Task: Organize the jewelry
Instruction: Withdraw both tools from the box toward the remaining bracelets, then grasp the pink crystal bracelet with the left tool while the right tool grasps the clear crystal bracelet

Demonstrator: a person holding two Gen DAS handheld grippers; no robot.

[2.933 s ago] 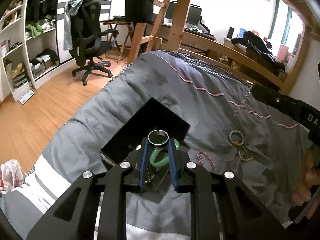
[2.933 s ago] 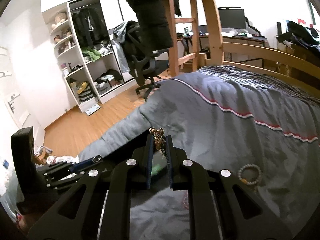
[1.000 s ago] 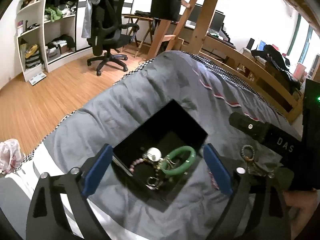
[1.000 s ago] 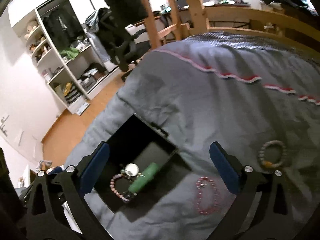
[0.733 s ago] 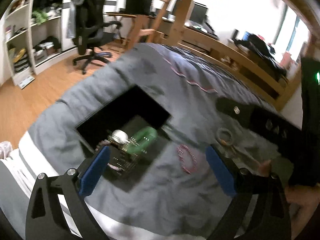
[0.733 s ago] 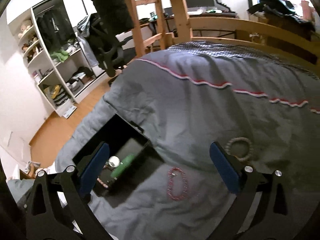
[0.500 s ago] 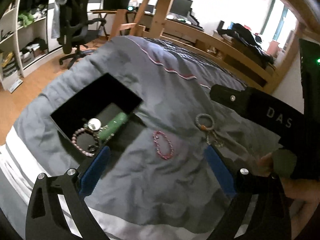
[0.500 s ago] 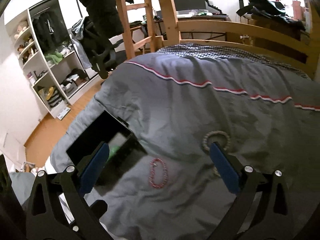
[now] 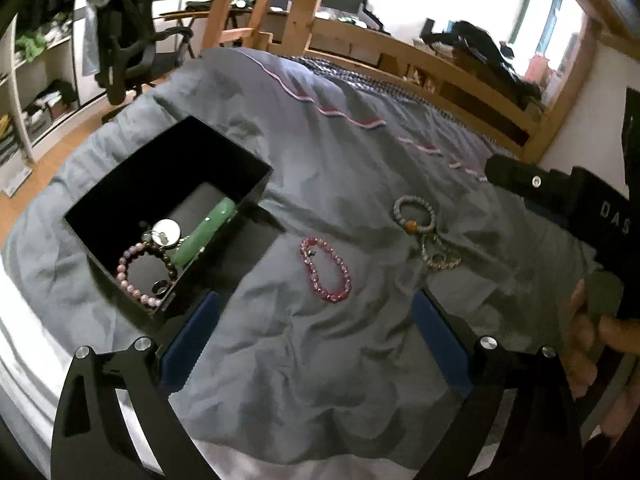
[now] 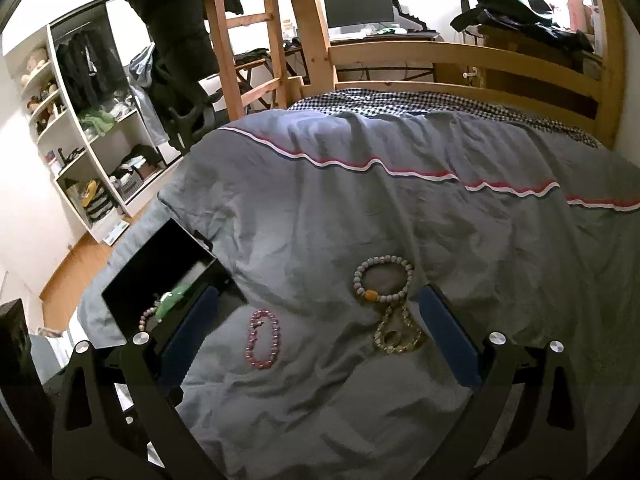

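Observation:
A black open box (image 9: pixel 120 184) (image 10: pixel 132 276) sits on the grey bed cover and holds a green bangle (image 9: pixel 204 230), a pale pink bead bracelet (image 9: pixel 132 276), a round silver piece (image 9: pixel 167 232) and a ring. On the cover to its right lie a dark pink bead bracelet (image 9: pixel 325 269) (image 10: pixel 263 340), a grey bead bracelet with an orange bead (image 9: pixel 414 214) (image 10: pixel 382 278) and a gold chain (image 9: pixel 438 254) (image 10: pixel 396 334). My left gripper (image 9: pixel 316 340) is open and empty above the pink bracelet. My right gripper (image 10: pixel 318 336) is open and empty, near the chain.
The grey bed cover (image 10: pixel 400 208) has a red and white stripe. A wooden bed frame (image 10: pixel 440 60) and ladder stand behind. An office chair (image 9: pixel 128 60) and white shelves (image 10: pixel 80 152) are at the left over a wooden floor. The right gripper's body and a hand (image 9: pixel 592 320) show at the right.
Both grippers let go of jewelry into the box and opened wide. Both then swung right, from over the box toward the bracelets lying on the cover.

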